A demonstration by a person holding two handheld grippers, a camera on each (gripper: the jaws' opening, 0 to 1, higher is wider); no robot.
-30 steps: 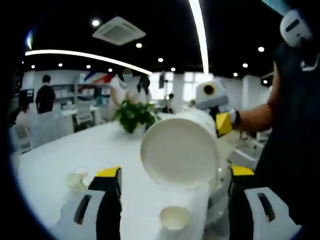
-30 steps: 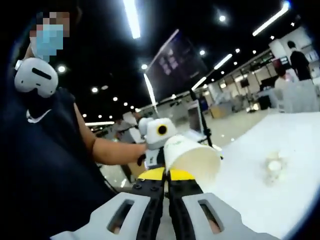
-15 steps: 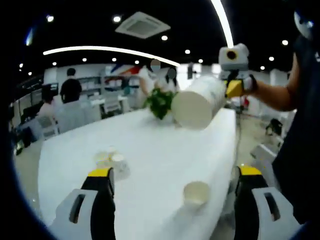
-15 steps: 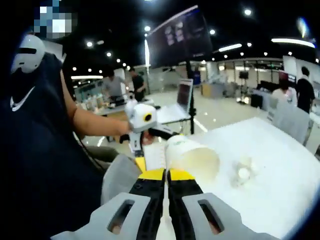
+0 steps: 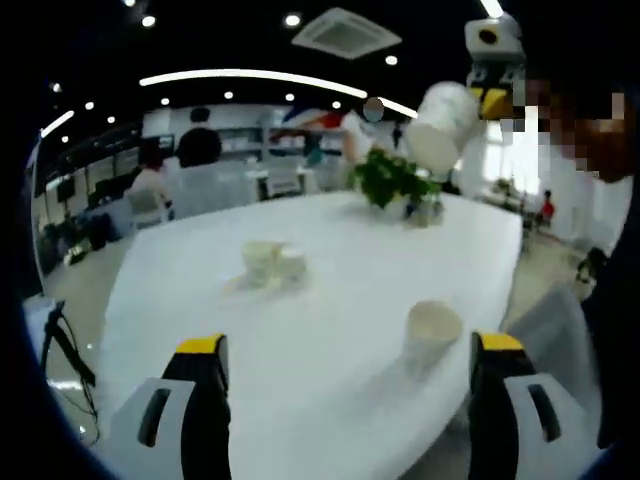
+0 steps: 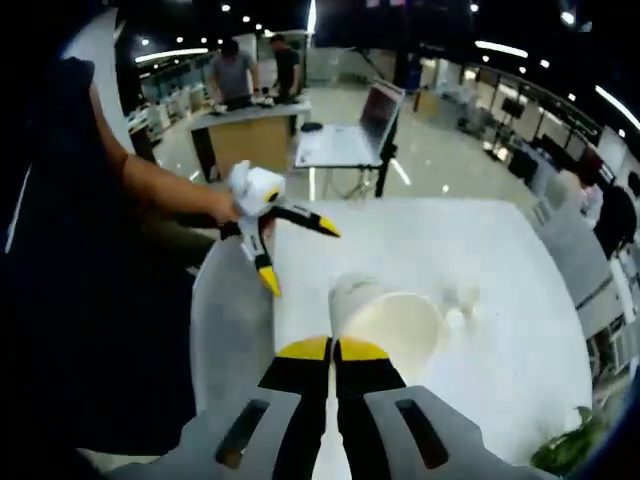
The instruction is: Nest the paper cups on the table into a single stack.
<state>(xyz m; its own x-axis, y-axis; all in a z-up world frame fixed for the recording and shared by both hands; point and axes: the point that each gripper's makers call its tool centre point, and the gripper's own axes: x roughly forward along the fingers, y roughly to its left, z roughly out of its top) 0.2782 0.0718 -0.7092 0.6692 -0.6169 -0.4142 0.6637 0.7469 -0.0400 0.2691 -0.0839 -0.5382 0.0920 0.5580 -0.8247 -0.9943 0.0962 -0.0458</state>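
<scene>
Left gripper view: my left gripper (image 5: 340, 395) has its jaws spread wide, holding nothing, above the white surface (image 5: 330, 300). My right gripper (image 6: 332, 352) is clamped on a paper cup (image 6: 390, 318); another cup (image 5: 432, 326) stands near the edge.

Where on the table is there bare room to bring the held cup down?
Free: the wide bare patch of table between the cluster of cups and the single cup, and the near left stretch ahead of the left gripper. Crowded: the far end around the plant, where the right gripper holds its cup.
</scene>
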